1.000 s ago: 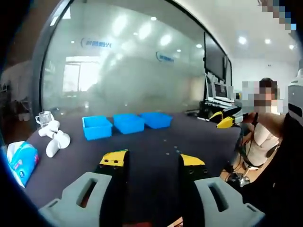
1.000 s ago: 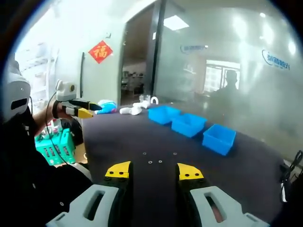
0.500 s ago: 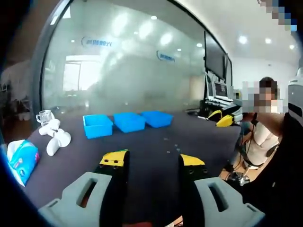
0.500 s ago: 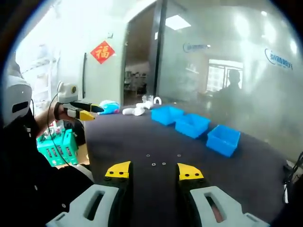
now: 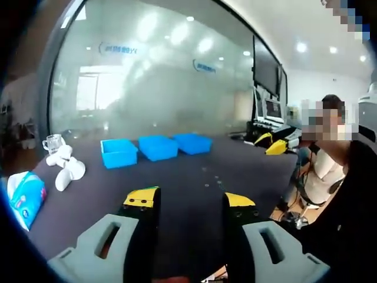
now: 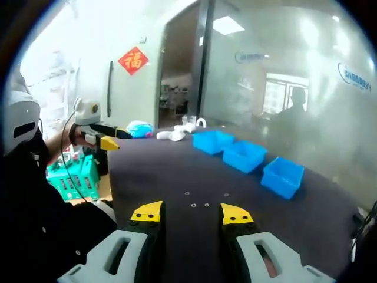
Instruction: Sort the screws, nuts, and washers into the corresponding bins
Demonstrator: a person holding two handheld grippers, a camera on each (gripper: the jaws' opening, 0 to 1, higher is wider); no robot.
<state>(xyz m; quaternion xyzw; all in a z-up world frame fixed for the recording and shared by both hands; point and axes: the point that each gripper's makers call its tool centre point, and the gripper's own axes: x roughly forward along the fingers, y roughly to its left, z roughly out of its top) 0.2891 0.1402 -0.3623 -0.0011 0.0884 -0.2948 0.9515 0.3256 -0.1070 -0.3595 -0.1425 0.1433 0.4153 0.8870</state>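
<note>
- Dark matte bench [image 5: 177, 177] carries everything; surface looks like flat cloth or mat, no gloss.
- Three blue plastic bins [image 5: 156, 147], open-topped, rectangular, in a row at far side of bench in left gripper view. Same row in right gripper view [image 6: 244, 155], running diagonally.
- Small metal parts [image 6: 206, 204] (screws/nuts/washers, too small to tell which) lie loose on bench just ahead of right gripper; ring-like glints. In left gripper view a few specks [image 5: 217, 178] sit on bench btwn the gripper and the bins, well apart from bins.
- Left gripper [image 5: 189, 200]: jaws spread, nothing btwn them, above near edge of bench. Yellow tips w/ black pads, grey moulded bodies. Also seen at left of right gripper view [image 6: 105, 137], held in a hand, over bench edge.
- Right gripper [image 6: 191, 213]: jaws apart, empty, parts just beyond the tips, not touching. Its yellow tip shows at right in left gripper view [image 5: 274, 147].
- White rounded object [image 5: 66, 168], smooth, lobed shape, at left end of bench near a clear glass cup [image 5: 52, 142].
- Blue soft pack [image 5: 25, 198], plastic-wrapped, at near-left edge of bench.
- Frosted glass wall [image 5: 147, 88] behind bench.
- Green crate [image 6: 75, 180] beside bench, lower left of right gripper view.
</note>
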